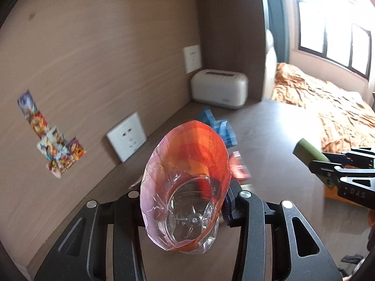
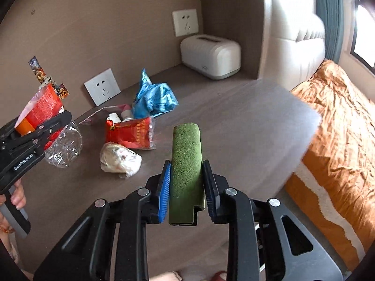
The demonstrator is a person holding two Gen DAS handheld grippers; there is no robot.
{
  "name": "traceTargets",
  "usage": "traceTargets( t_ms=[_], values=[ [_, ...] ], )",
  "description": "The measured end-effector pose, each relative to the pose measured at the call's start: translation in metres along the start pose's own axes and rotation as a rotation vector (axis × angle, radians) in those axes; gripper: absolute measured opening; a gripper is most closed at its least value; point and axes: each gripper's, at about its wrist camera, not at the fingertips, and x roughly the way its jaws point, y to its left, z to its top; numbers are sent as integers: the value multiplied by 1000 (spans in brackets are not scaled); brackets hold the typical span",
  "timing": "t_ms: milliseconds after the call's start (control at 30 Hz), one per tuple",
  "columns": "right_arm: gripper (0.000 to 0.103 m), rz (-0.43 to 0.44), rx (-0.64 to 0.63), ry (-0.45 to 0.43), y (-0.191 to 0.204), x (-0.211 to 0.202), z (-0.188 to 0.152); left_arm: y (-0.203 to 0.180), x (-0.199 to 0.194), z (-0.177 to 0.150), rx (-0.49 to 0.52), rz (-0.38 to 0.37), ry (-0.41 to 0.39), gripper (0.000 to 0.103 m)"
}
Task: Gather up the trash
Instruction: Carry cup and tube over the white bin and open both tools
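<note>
My left gripper (image 1: 187, 196) is shut on a crushed clear plastic bottle (image 1: 187, 182) with an orange-red label, its base turned toward the camera. In the right wrist view the same left gripper (image 2: 55, 132) holds the bottle (image 2: 63, 149) above the table's left side. My right gripper (image 2: 186, 166) is shut on a rough green block (image 2: 186, 164) that points forward above the brown table (image 2: 234, 117). From the left wrist, the right gripper (image 1: 321, 171) shows at the right edge with the green block (image 1: 307, 151). A red wrapper (image 2: 131, 133), a blue bag (image 2: 154, 98) and a crumpled white wad (image 2: 119, 157) lie on the table.
A white toaster-shaped box (image 2: 211, 56) stands in the back corner. Wall sockets (image 2: 102, 86) and stickers (image 2: 38, 70) are on the wooden wall. Two small white bottles (image 2: 121, 116) lie behind the red wrapper. A bed with an orange cover (image 2: 339, 128) lies beyond the table's right edge.
</note>
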Motion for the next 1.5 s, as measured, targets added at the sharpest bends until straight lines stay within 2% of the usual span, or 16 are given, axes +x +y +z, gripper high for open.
traceTargets(
  t_ms=[200, 400, 833, 1233, 1500],
  values=[
    [28, -40, 17, -29, -36, -35, -20, -59, -19, 12, 51, -77, -8, 41],
    [28, -87, 48, -16, -84, -65, -49, -132, -23, 14, 124, -154, 7, 41],
    [28, -135, 144, 46, -182, -100, -121, -288, -6, -8, 287, -311, 114, 41],
    [28, -179, 200, 123, -242, -84, -174, -373, 41, -45, 400, -392, 222, 41],
    [28, -126, 188, 196, -272, -29, -211, -419, 106, -91, 447, -492, 312, 41]
  ],
)
